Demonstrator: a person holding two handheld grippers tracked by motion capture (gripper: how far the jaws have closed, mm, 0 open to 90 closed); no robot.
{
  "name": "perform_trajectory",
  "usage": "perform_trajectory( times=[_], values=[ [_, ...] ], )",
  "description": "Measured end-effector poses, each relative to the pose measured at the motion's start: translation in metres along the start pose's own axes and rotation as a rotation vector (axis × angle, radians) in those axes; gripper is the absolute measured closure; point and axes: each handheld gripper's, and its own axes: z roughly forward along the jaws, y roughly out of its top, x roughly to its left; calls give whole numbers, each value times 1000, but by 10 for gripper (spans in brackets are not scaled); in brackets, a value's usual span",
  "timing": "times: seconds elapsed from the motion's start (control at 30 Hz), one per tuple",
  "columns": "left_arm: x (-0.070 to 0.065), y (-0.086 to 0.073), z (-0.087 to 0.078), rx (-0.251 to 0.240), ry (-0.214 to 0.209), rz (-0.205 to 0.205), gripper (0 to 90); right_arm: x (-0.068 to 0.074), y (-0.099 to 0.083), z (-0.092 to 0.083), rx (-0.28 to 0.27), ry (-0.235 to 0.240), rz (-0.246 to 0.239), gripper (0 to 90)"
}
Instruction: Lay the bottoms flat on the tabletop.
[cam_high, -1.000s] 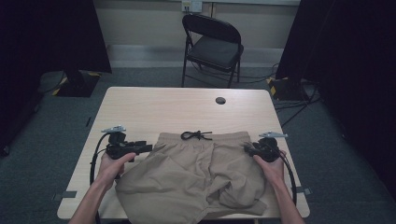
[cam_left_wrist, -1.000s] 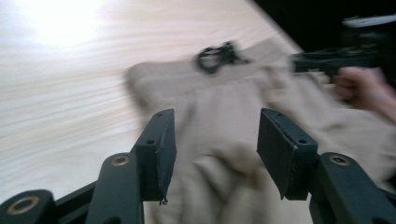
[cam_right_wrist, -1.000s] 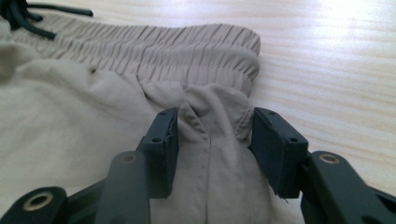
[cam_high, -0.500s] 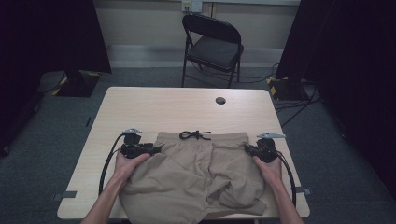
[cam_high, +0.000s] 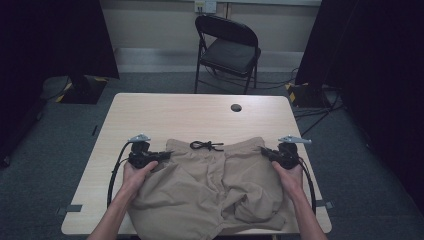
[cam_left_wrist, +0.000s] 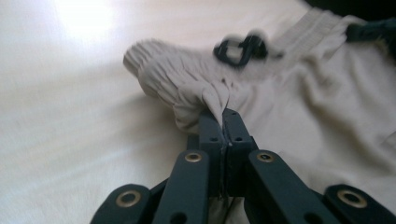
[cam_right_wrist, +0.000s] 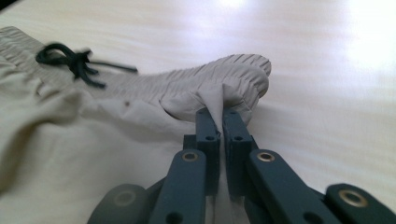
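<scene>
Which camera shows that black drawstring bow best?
The right gripper view: the drawstring lies sharp and unobstructed on the shorts. The left gripper view shows it blurred; the high view shows it tiny.

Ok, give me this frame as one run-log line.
item: tan shorts flat on table | left gripper: shut on waistband corner | right gripper: shut on opposite corner | drawstring: tied, centre

Two forearms reach in from the bottom edge, each hand gripping a black gripper. The left gripper (cam_high: 162, 155) points inward to the right, its jaws pressed together on pinched fabric. The right gripper (cam_high: 266, 152) points inward to the left, jaws likewise clamped on fabric.
</scene>
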Motion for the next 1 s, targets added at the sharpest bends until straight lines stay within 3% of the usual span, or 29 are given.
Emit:
perform_trajectory(
  times=[0.03,0.13,0.2,0.37,0.7,0.8,0.97,1.0],
  values=[
    [-3,5,-6,-10,2,21,889,6,7,-3,-19,9,-11,883],
    [-5,13,-15,-38,2,31,889,14,16,-8,-44,19,-32,883],
    [-7,17,-23,-68,-13,22,889,16,23,-12,-61,24,-33,883],
    [-12,33,-39,-110,-4,63,888,17,43,-23,-124,38,-35,883],
    [-14,65,-61,-222,-11,66,889,27,86,-38,-224,56,-49,882],
    [-13,73,-66,-237,-2,71,888,29,98,-38,-240,58,-52,882],
    [-4,103,-78,-284,8,69,888,33,123,-36,-265,64,-63,882],
    [-4,103,-78,-284,8,69,888,34,130,-35,-268,63,-63,882]
  ],
)
